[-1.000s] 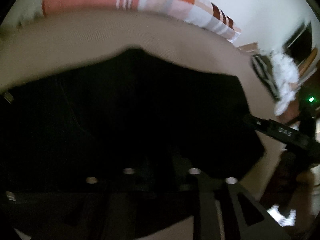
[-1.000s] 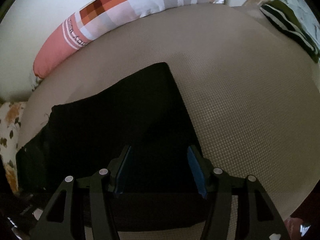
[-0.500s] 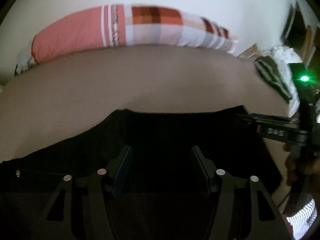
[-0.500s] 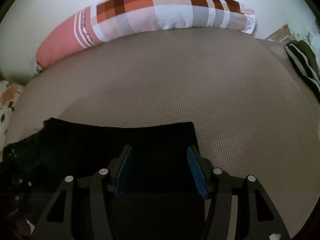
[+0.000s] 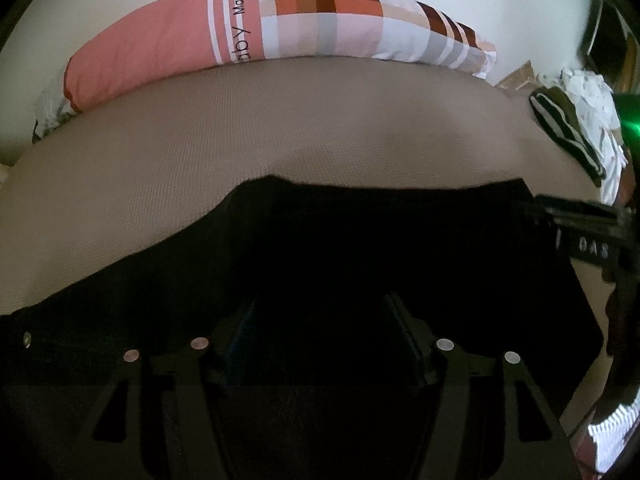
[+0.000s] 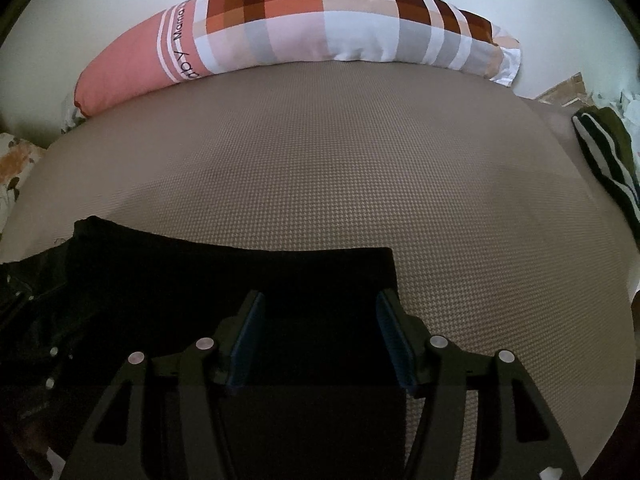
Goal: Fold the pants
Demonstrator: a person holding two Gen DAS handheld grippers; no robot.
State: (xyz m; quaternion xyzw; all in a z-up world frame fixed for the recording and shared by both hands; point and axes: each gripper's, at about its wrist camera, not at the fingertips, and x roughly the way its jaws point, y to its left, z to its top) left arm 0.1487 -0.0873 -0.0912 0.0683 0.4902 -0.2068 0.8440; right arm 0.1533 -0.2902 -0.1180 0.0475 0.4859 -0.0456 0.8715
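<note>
A pair of black fabric pants (image 5: 360, 248) lies spread flat on a tan, waffle-textured bed cover (image 5: 240, 140), filling the near part of both wrist views, with its far edge running roughly straight across the cover. The left gripper (image 5: 324, 320) hangs low over the dark cloth with its jaws spread wide; cloth shows in the gap between them, and whether the fingers touch it cannot be told in the dim light. The right gripper (image 6: 320, 320) is likewise spread wide, its blue-padded fingers (image 6: 390, 320) standing over the square right-hand corner of the pants (image 6: 240, 280), where the black cloth ends beside bare cover (image 6: 440, 200). In the left wrist view the right gripper (image 5: 576, 220) shows from the side at the right edge of the garment. Small metal studs glint on the bunched left end of the pants. A long bolster pillow (image 6: 320, 28), salmon pink at one end and checked in brown, orange and grey, lies along the white wall at the far side of the bed. A dark green garment with white stripes (image 6: 604, 152) sits at the far right
</note>
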